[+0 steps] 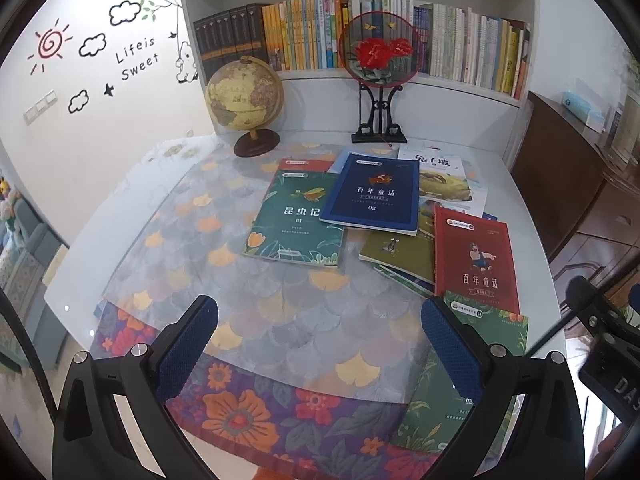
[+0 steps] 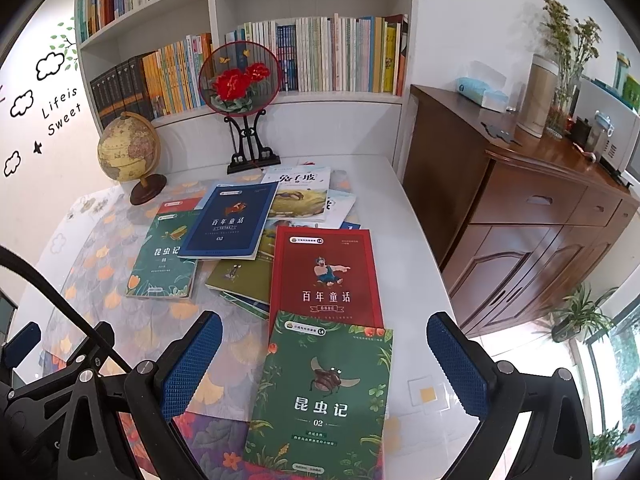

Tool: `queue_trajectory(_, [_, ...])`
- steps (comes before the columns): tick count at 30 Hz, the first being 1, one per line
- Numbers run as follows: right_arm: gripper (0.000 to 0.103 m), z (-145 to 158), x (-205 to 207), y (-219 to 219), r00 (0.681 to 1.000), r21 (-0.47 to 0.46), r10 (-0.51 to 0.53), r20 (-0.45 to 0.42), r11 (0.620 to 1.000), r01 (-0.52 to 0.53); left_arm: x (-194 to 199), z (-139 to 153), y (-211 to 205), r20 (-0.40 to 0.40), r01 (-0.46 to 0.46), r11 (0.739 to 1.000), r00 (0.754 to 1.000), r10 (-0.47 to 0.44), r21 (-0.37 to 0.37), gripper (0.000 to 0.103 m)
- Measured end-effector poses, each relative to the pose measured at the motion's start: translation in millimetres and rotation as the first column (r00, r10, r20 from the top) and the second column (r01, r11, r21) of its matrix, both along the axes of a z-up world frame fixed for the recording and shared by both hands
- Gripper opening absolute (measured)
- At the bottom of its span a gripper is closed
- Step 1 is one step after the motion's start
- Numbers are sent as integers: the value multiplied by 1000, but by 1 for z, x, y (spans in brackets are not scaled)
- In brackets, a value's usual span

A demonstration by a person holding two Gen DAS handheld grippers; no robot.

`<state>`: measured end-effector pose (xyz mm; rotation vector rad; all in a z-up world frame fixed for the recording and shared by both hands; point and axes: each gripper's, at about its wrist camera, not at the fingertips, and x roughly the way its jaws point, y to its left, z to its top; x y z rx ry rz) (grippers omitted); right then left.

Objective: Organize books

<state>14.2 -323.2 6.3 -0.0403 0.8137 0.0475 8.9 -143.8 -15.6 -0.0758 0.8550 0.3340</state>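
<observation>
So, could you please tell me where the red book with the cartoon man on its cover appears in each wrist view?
Left wrist view: red book lies right of centre, above the right finger.
Right wrist view: red book lies at centre, partly under a green book.
Shared landmark: the globe at the table's back.

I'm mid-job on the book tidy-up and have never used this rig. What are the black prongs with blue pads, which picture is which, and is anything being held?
No robot arm here: a person carries two handheld grippers, each with a fisheye camera looking along its fingers. One picture is from the left gripper, the other from the right gripper. The blue pads are fingertips. Both are open and hold nothing. On the table books lie scattered: a green book 01, a blue book, a red book, and a green book 02 nearest the right gripper. Behind stand a globe and a bookshelf.
</observation>
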Motion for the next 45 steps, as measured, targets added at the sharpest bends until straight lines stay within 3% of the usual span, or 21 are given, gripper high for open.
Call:
queue_trajectory(5, [102,1,4,-9,1000,47,-18,0,999,18,13,-10,17,-3,-130,988,991,130,-79,102])
queue_trajectory(8, [102,1,4,-12,999,71,-33,-1,997,33,13,-16,25,36,-178,969,982,187,-171,102])
queue_trajectory(13, [102,-1,5,-11,999,74,-39,-19,996,40,24,-31,22,-10,-245,954,969,247,-174,102])
queue_trajectory(19, [102,-1,2,-5,999,94,-26,-28,995,29,35,-57,19,-95,-247,927,969,229,-282,102])
queue_trajectory(23, [102,-4,0,-5,999,99,-26,-31,995,29,34,-65,16,-143,-238,923,969,203,-301,102])
queue_trajectory(30, [102,-25,2,-10,982,6,-187,-2,982,187,12,-49,28,-184,-310,844,950,254,-437,102])
queue_trajectory(33, [102,-29,-1,-4,975,2,-221,19,975,221,5,-42,24,-178,-317,830,948,263,-458,102])
queue_trajectory(37, [102,-29,-5,13,983,0,-184,12,983,184,2,-40,15,-178,-306,819,952,250,-486,102])
queue_trajectory(41, [101,-38,-4,21,993,29,-113,-44,993,115,2,-40,14,-173,-290,833,956,235,-471,102])
queue_trajectory(45, [101,-48,-1,19,993,58,-91,-80,994,96,3,-54,18,-208,-278,792,959,194,-543,102])
